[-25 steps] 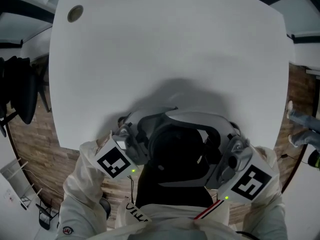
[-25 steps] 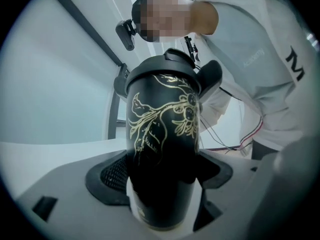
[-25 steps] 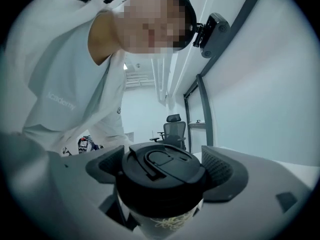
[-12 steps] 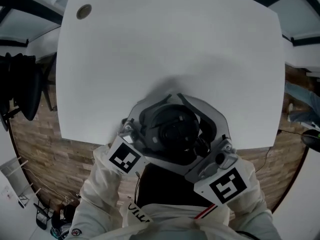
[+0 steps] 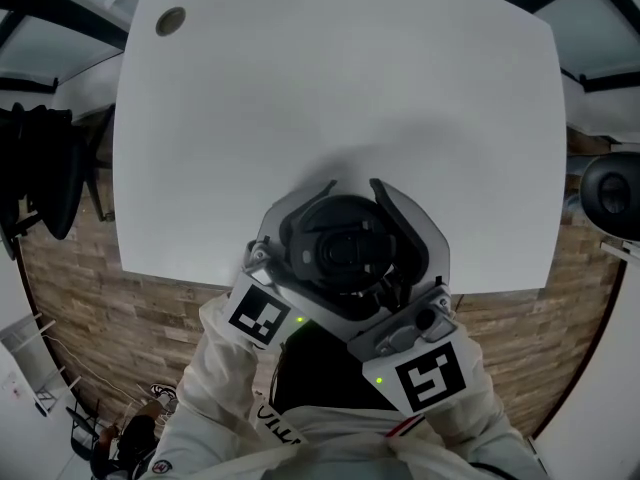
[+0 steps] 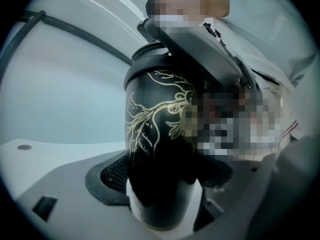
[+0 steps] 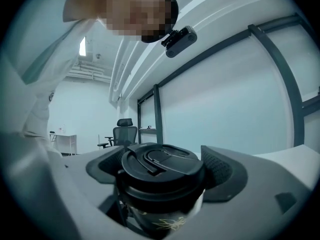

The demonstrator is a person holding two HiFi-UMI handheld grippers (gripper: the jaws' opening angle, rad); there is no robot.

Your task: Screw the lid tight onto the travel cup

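Grippers drew closer together. Left gripper (image 6: 165,174) clamps black travel cup (image 6: 155,134) body, right gripper (image 7: 162,171) clamps lid (image 7: 160,159), above white table (image 5: 350,88) near edge. We judge: hold cup fixed, twist lid level, avoid cross-threading.

right hand-held gripper (image 7: 163,171): jaws clamped on black lid (image 7: 160,160) | lid atop travel cup (image 7: 165,220) | office chair (image 7: 121,132) behind
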